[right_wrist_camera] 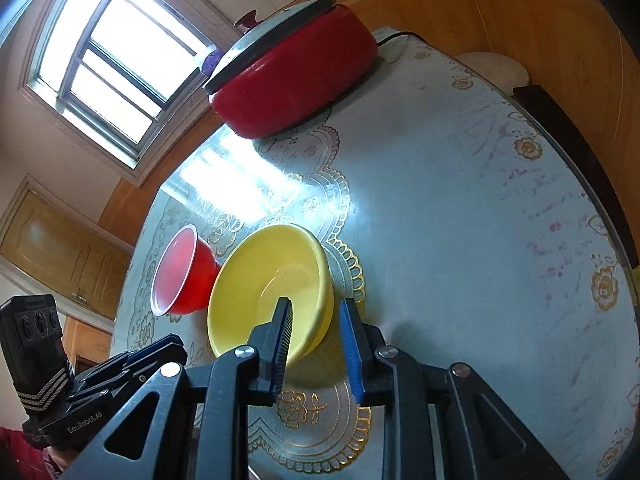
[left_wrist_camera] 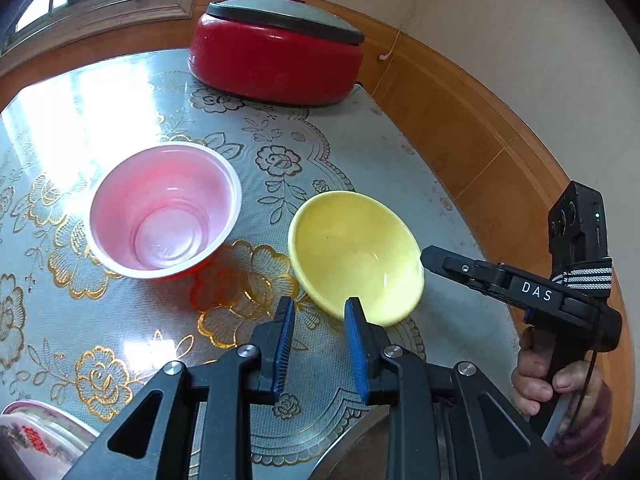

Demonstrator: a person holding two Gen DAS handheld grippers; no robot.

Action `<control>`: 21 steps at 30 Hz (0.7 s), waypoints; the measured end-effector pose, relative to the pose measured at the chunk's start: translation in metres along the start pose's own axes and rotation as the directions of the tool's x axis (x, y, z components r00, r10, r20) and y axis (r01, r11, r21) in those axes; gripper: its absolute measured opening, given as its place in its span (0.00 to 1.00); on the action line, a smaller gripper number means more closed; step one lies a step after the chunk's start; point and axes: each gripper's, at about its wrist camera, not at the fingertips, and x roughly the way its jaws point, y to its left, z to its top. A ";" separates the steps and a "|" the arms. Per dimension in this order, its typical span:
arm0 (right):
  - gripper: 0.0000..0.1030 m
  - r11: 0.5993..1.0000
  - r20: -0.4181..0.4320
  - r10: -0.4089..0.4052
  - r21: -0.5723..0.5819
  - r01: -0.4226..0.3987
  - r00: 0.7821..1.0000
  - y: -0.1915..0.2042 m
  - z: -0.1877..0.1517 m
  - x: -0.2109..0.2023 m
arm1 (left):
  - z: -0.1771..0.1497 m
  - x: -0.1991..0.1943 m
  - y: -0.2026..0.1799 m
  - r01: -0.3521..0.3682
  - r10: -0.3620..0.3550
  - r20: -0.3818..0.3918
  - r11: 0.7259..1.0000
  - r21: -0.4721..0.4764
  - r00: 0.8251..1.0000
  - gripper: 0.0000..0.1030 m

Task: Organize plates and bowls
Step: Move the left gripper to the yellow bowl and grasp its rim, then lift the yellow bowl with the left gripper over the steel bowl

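Floral tablecloth (left_wrist_camera: 360, 152) backs right gripper (left_wrist_camera: 430, 258) lettered "DAS".

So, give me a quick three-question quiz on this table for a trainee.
1. True or false: the pot has its lid off.
2. Which bowl's rim sits between the jaws of the right gripper? A: pink bowl. B: yellow bowl.
3. What does the left gripper hold?
Key: 1 false, the lid is on. 2 B. 3 nothing, its jaws stand apart and empty.
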 end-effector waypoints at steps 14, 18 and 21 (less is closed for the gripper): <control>0.10 0.998 0.001 -0.045 -0.048 0.045 0.999 0.001 -0.002 0.010 | 0.009 0.024 -0.006 -0.003 0.003 -0.013 0.999 0.032 1.000 0.18; 0.10 0.998 0.014 -0.032 -0.056 0.032 0.999 0.008 -0.002 0.000 | 0.006 0.011 -0.009 -0.001 0.001 0.007 0.999 0.047 1.000 0.18; 0.10 0.998 0.026 -0.024 -0.063 0.026 0.999 0.012 -0.003 -0.008 | 0.003 0.000 -0.012 0.005 -0.006 0.024 0.999 0.055 1.000 0.18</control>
